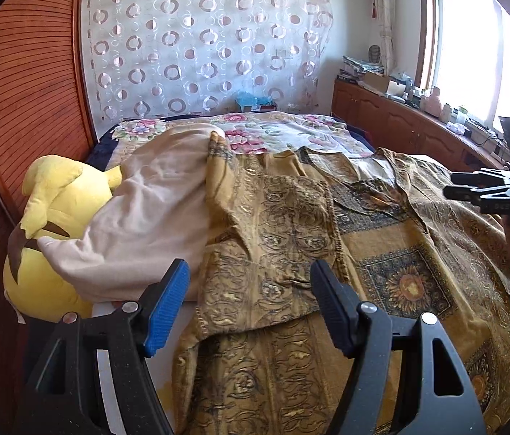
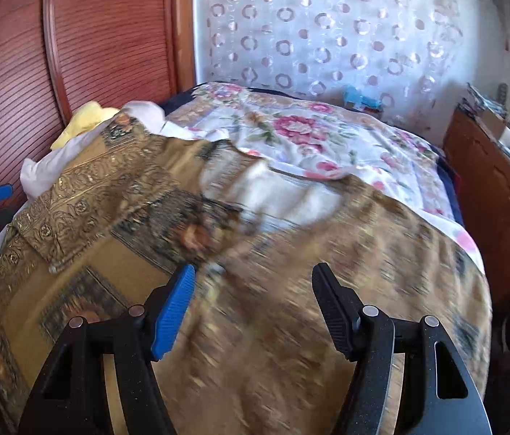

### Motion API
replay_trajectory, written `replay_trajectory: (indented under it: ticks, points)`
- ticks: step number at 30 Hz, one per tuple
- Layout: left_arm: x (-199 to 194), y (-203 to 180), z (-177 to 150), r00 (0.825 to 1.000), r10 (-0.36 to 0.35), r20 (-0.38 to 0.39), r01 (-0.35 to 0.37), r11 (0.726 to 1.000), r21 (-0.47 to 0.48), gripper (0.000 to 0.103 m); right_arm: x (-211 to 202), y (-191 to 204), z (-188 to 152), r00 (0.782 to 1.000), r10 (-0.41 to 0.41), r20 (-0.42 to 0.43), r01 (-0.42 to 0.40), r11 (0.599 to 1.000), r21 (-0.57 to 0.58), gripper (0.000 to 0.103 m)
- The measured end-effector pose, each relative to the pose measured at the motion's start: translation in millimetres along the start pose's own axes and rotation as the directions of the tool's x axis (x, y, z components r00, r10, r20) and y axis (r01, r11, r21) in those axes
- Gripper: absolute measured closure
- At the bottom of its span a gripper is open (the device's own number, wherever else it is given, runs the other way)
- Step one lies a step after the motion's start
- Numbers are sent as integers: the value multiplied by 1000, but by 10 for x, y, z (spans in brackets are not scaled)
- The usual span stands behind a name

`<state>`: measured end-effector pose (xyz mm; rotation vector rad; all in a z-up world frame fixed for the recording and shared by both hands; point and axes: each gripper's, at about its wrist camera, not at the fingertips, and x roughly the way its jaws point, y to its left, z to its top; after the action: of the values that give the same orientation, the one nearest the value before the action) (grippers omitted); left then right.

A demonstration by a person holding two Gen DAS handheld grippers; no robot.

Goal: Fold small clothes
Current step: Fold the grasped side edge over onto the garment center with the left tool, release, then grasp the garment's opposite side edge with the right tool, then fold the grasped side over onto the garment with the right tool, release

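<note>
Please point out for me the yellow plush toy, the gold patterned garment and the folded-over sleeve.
Plush toy (image 1: 50, 195): left wrist view, on its yellow body.
Garment (image 1: 371, 246): left wrist view, on the plain gold area of its front.
Sleeve (image 1: 284, 224): left wrist view, on the middle of the folded part.

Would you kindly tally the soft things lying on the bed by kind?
Gold patterned garment: 1
Yellow plush toy: 1
Pale beige cloth: 1
Floral pink-and-white quilt: 1
Total: 4
</note>
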<state>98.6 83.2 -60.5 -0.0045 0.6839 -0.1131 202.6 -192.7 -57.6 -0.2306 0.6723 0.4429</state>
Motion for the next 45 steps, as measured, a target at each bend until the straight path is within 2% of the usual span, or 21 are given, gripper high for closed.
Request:
replay_trajectory:
  ticks: [7, 10, 16, 19, 26, 31, 35, 38, 41, 45]
  points:
    - [83, -291, -44, 998, -42, -40, 44, 998, 43, 33, -539, -487, -429, 991, -134, 3, 133, 989, 60, 34]
    - [136, -392, -40, 995, -74, -64, 77, 996, 51, 33, -709, -720, -696, 982, -186, -21, 188, 977, 100, 34]
    - [210, -598, -35, 991, -91, -97, 100, 991, 86, 33, -920, -1092, -1148, 965, -247, -90, 261, 945, 199, 34]
    - [251, -684, -40, 988, -99, -118, 111, 989, 102, 33, -990, -1210, -1263, 963, -242, -118, 264, 932, 249, 34]
    - [419, -854, -42, 978, -100, -181, 124, 984, 130, 33, -1199, -1258, -1492, 979, -165, -124, 197, 923, 330, 34]
    - [526, -926, -42, 974, -94, -205, 123, 983, 138, 33, -1261, -1359, -1582, 987, -105, -118, 142, 916, 375, 47]
    - [568, -932, -63, 973, -86, -216, 118, 983, 138, 33, -1241, -1442, -1491, 991, -80, -106, 115, 919, 377, 68]
    - [568, -940, -66, 973, -85, -215, 117, 983, 139, 32, -1229, -1409, -1447, 986, -118, -114, 150, 930, 336, 75]
    - [578, -965, -73, 970, -94, -223, 129, 981, 148, 26, -1161, -1305, -1362, 977, -179, -116, 204, 944, 261, 94]
    - [574, -958, -64, 969, -97, -225, 133, 980, 147, 24, -1194, -1202, -1269, 968, -234, -91, 249, 946, 207, 98]
